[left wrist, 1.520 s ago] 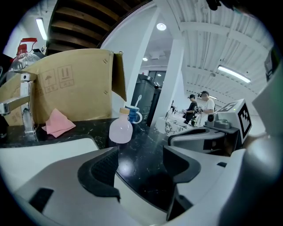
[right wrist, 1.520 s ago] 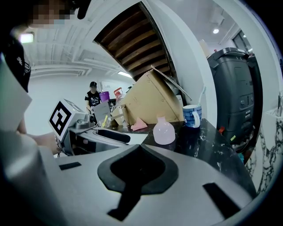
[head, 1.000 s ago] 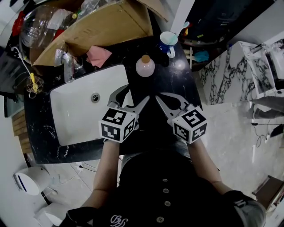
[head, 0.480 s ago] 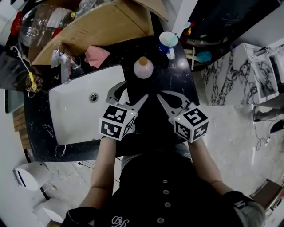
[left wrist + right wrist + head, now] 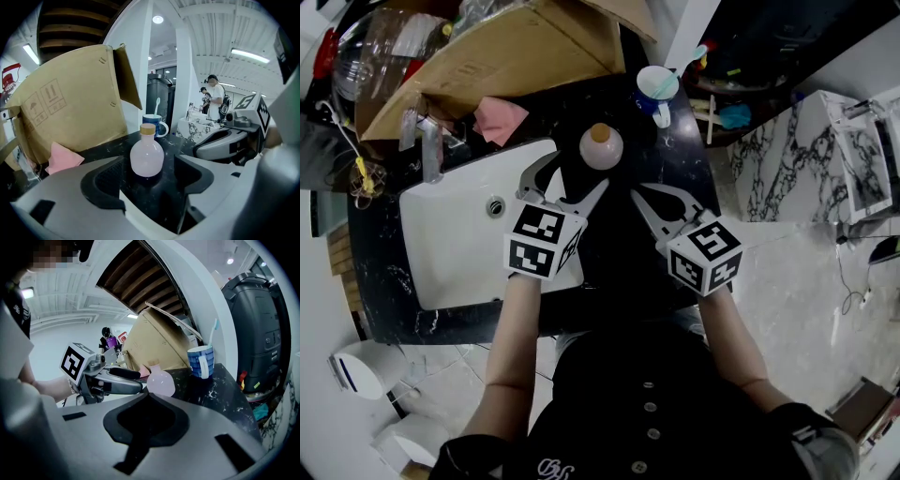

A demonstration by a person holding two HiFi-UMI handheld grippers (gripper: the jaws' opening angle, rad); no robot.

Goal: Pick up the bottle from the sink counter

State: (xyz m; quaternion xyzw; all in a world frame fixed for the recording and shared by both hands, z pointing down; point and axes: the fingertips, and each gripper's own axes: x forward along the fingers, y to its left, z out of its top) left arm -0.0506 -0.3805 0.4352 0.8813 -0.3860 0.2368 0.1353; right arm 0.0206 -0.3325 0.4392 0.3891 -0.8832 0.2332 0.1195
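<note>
A black marbled counter [image 5: 680, 155] fills the middle of the head view, running under both grippers. A white sink [image 5: 450, 253] is set into it, below and to the left of the left gripper [image 5: 578, 175]. A large open cardboard box [image 5: 506, 52] stands on the counter far ahead of that gripper and off to its left. A metal tap [image 5: 427, 145] rises at the sink's far edge, well to the left of both grippers.

A person in a dark buttoned top holds one gripper in each hand over the counter's near edge. The left gripper's jaws stand wide apart with nothing pressed between them. The right gripper [image 5: 639, 197] sits just to the right of the left one. Its jaws are closed together at the tips and hold nothing.

A crumpled pink cloth [image 5: 500, 119] lies against the box, ahead of the left gripper and to its left.

The bottle [image 5: 601, 147] is round-bellied and pale pink with a tan cap. It stands upright on the counter straight ahead of the left gripper's open jaws, just beyond their tips and untouched. In the left gripper view the bottle [image 5: 146, 157] appears framed between the two jaws. From the right gripper it stands ahead and slightly left.

A blue mug [image 5: 656, 86] with a pale utensil standing in it sits farther ahead, behind the bottle and a little to its right.
</note>
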